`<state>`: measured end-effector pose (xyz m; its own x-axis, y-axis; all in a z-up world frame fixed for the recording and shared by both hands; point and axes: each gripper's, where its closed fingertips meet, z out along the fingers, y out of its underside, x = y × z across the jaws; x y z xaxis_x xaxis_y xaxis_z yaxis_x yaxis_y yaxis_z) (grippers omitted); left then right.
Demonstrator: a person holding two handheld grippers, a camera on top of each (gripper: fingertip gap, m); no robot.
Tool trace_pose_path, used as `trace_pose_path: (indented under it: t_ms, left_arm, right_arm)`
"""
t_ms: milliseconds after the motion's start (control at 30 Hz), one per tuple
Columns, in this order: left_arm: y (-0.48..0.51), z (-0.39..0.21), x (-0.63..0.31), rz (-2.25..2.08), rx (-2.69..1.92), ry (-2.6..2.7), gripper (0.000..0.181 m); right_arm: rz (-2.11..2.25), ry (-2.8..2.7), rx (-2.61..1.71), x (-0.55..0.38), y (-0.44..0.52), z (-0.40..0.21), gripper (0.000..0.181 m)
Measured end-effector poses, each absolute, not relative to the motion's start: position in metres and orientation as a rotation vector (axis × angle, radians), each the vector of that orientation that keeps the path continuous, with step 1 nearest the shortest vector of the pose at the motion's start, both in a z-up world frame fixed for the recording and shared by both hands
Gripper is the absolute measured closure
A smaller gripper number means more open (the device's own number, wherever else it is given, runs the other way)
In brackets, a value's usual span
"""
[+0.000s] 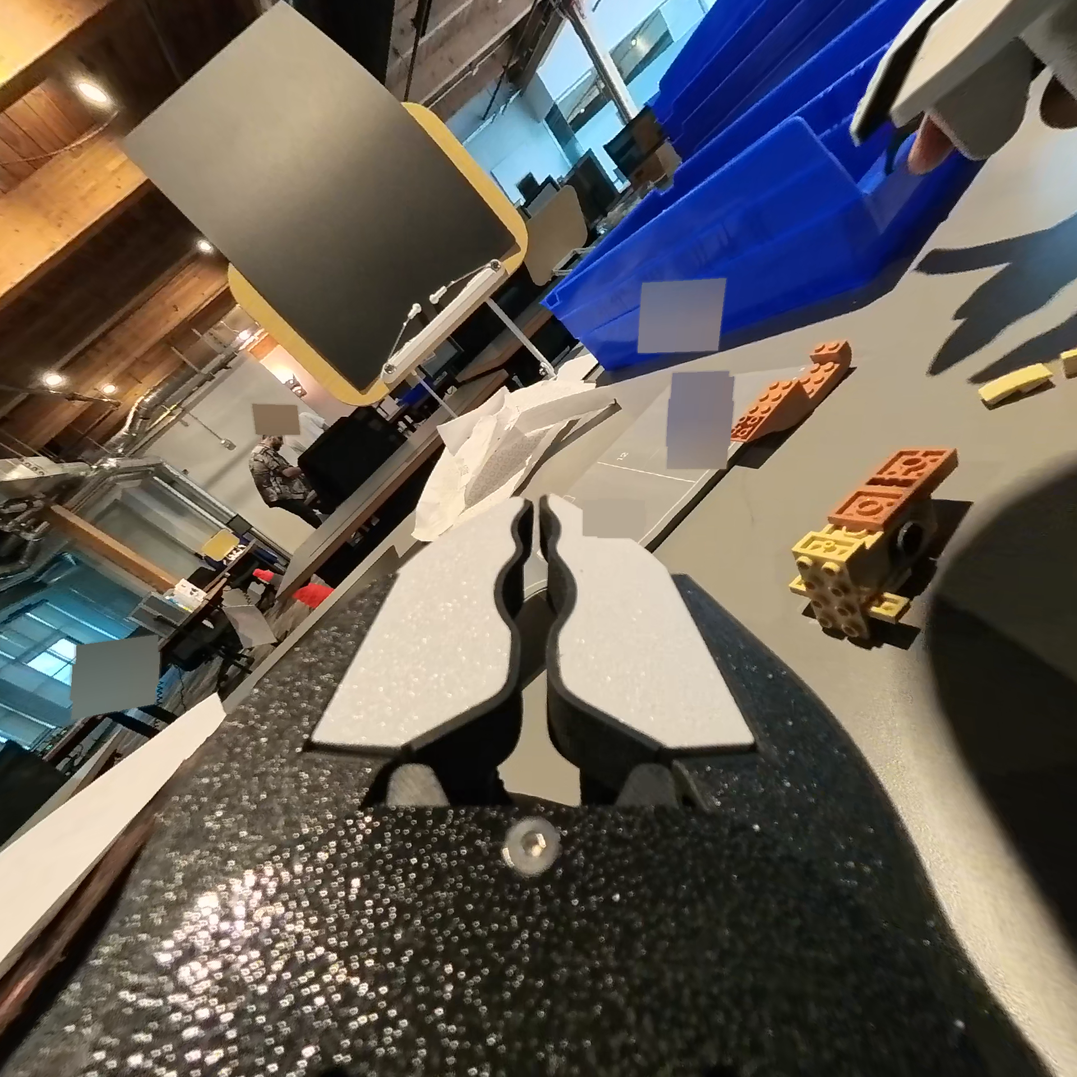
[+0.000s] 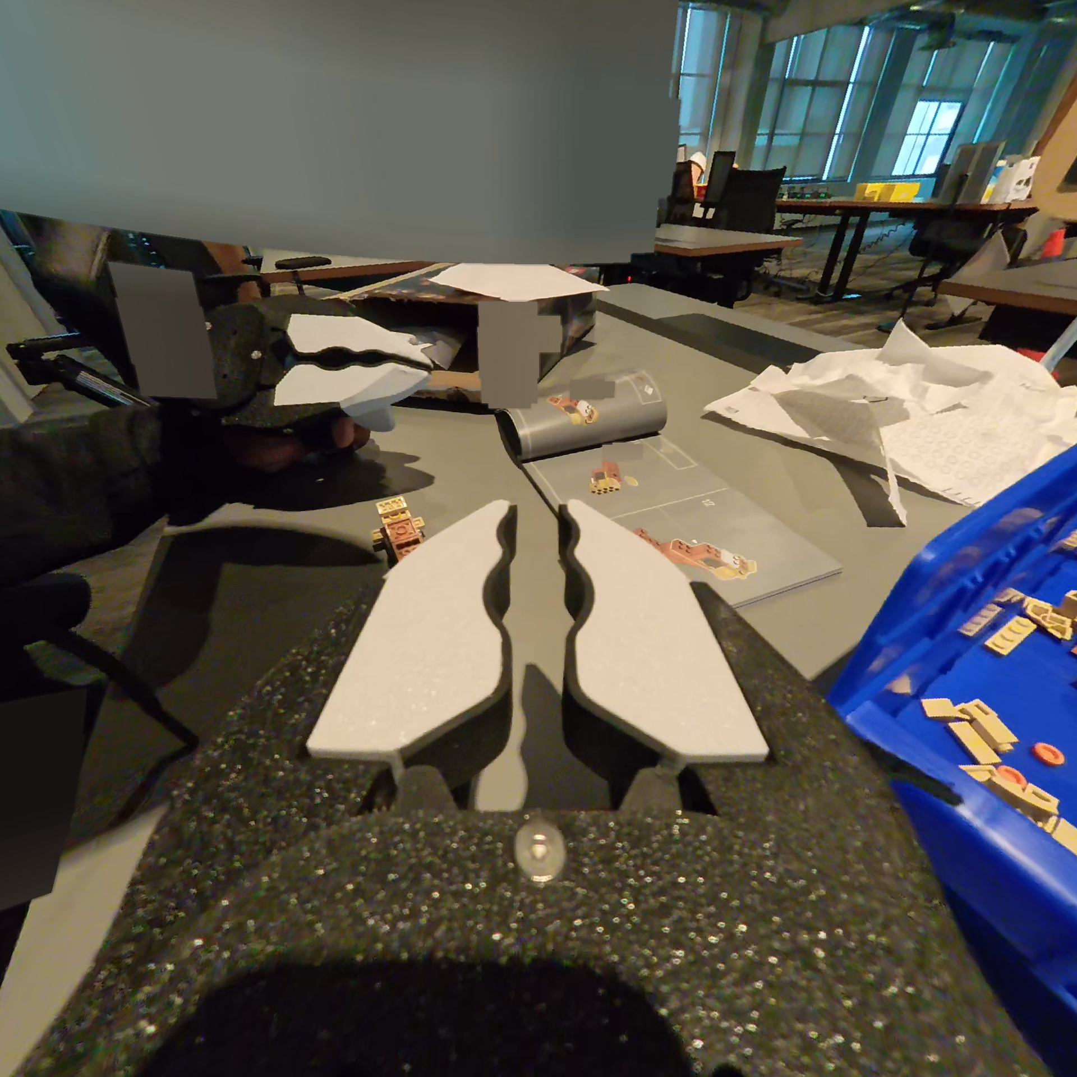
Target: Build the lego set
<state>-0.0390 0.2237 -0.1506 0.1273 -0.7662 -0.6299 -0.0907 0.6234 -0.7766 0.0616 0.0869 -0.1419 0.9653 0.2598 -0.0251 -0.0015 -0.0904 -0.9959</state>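
Observation:
A small part-built model (image 1: 862, 542) of brown, tan and dark grey bricks lies on the grey table; it also shows in the right wrist view (image 2: 399, 527). A brown wedge assembly (image 1: 787, 402) and loose tan pieces (image 1: 1014, 382) lie beyond it. My left gripper (image 1: 536, 507) is shut and empty, to the left of the model and above the table. My right gripper (image 2: 536, 510) is slightly open and empty, above the instruction booklet (image 2: 670, 524). The left gripper (image 2: 428, 367) also shows far left in the right wrist view.
A blue bin (image 2: 961, 728) with several tan and orange pieces stands at the right; it also shows in the left wrist view (image 1: 757, 233). Crumpled white paper (image 2: 903, 419) lies at the back right. An open cardboard box (image 2: 408, 326) stands behind the booklet. The grippers' ends are close to 20 cm from one another.

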Motion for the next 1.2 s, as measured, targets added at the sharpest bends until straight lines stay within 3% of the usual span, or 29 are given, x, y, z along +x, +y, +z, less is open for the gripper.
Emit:
trace_pose_path:
  t_ms: [933,1200]
  left_arm:
    - [0.221,-0.161,-0.033,-0.506,-0.788,1.445,0.177]
    - [0.197,-0.159,-0.037,-0.673,-0.761,1.513,0.176]
  right_arm:
    - [0.246,-0.105,-1.821,0.061,0.092,-0.163,0.166]
    - [0.151,-0.127,-1.899,0.056,0.097,-0.174,0.165]
